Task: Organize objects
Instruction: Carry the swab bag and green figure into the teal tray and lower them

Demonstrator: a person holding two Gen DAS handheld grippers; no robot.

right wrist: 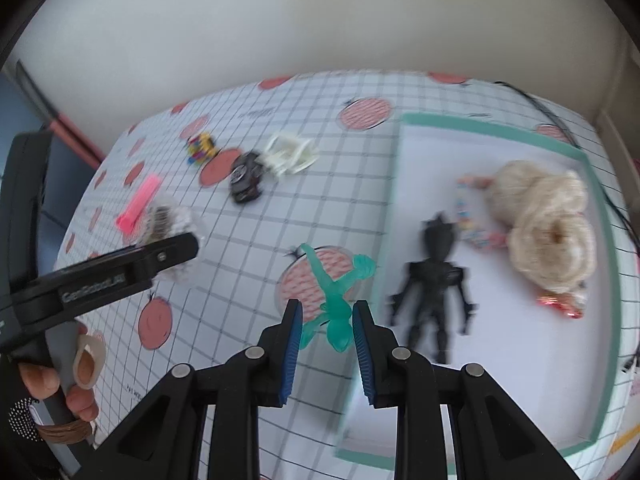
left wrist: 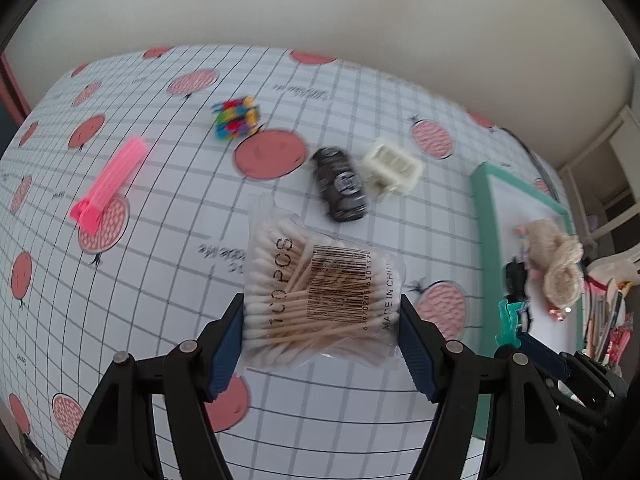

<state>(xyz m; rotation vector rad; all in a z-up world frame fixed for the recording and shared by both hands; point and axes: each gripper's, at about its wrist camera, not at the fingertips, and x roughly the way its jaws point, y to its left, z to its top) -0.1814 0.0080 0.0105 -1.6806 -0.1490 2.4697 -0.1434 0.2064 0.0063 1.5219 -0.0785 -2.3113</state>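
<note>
Two grippers we held low over the gridded tablecloth (left wrist: 160, 240), each closed around a small thing.

Nearest, our left gripper (left wrist: 321, 340) pinched the bag of cotton swabs (left wrist: 316, 292) by its sides, and our right gripper (right wrist: 325, 334) stood narrow around the green figure (right wrist: 338, 300); whether either load cleared the cloth we could not tell. Beyond lay the black figure (right wrist: 434, 292) and a blurred doll (right wrist: 540, 224) in the teal-rimmed tray (right wrist: 492, 130). Farther off sat a pink clip (left wrist: 110, 182), toy car (left wrist: 340, 184), white piece (left wrist: 394, 166) and a smeared colourful cluster (left wrist: 236, 118).
</note>
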